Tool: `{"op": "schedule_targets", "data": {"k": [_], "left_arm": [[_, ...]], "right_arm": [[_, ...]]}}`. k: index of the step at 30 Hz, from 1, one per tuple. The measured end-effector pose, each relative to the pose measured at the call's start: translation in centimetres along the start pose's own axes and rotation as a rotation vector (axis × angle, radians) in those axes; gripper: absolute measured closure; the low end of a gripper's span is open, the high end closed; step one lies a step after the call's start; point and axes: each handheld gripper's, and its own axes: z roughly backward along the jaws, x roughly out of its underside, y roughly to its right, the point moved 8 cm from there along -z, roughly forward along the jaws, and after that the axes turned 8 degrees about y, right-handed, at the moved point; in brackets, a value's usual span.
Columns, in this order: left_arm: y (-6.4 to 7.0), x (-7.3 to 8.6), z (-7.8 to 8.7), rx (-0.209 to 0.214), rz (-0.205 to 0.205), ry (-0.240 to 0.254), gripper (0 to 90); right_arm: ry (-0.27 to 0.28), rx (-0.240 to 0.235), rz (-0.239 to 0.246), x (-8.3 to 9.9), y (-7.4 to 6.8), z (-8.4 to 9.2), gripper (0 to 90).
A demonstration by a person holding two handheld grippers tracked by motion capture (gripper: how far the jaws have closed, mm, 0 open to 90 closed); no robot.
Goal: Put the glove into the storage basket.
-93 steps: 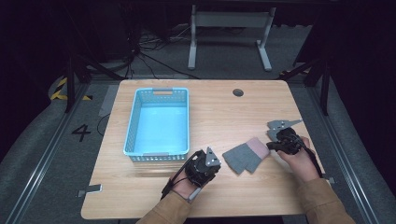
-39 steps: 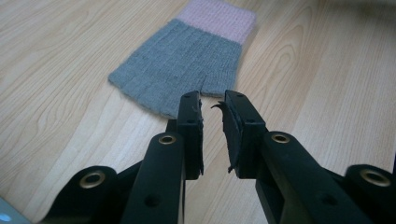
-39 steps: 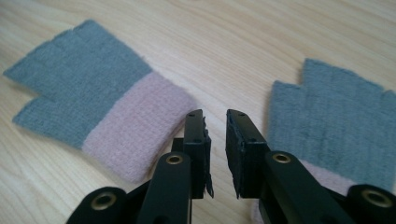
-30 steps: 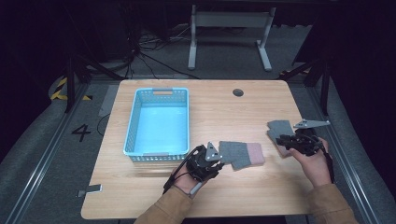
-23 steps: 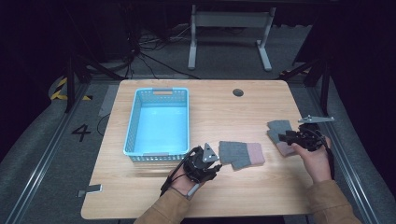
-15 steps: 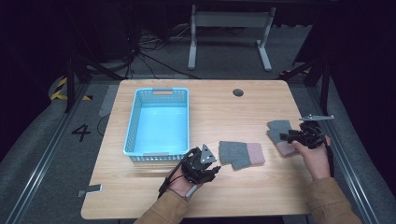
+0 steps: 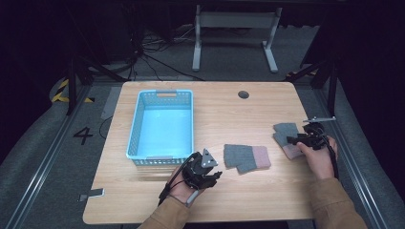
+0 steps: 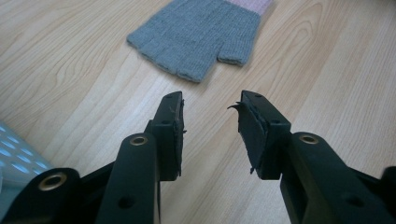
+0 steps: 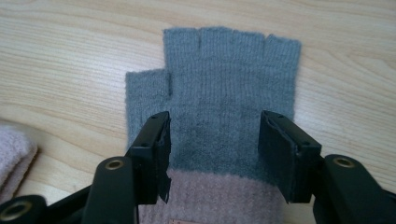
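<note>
High view: R tool (image 7: 292, 139) apart over glove (image 7: 285, 134) nr table edge (image 7: 313, 109); L tool (image 7: 216, 174) apart, bare wood ahead.

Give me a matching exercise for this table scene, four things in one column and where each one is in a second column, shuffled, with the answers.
Things:
1. blue basket
2. middle glove
3. right glove
4. left claw

Places:
A. under the open right claw, by the table's right edge
B. left half of the table
C. at the table's middle, ahead of the left claw
D. near the basket's front right corner, above bare wood

Pairs: 1-B, 2-C, 3-A, 4-D
</note>
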Motion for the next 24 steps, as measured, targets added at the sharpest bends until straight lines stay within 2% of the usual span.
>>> {"op": "schedule_targets", "data": {"k": [6,12,18,22,24], "left_arm": [[0.06,0.07,-0.12,0.000,-0.001,-0.004,60.6],[0.12,0.10,-0.16,0.006,-0.001,-0.008,61.2],[0.16,0.12,-0.26,0.009,0.000,-0.014,61.6],[0.26,0.23,-0.36,0.011,0.001,-0.024,61.6],[0.27,0.25,-0.36,0.011,0.001,-0.025,61.6]], "right_arm": [[-0.029,0.005,0.013,0.51,-0.13,-0.68,40.7],[-0.043,0.018,0.053,0.72,-0.32,-0.90,40.6],[-0.050,0.022,0.066,0.77,-0.40,-0.91,42.1],[-0.059,0.017,0.067,0.79,-0.40,-0.80,48.1],[-0.073,0.012,0.070,0.80,-0.51,-0.63,58.9]]}}
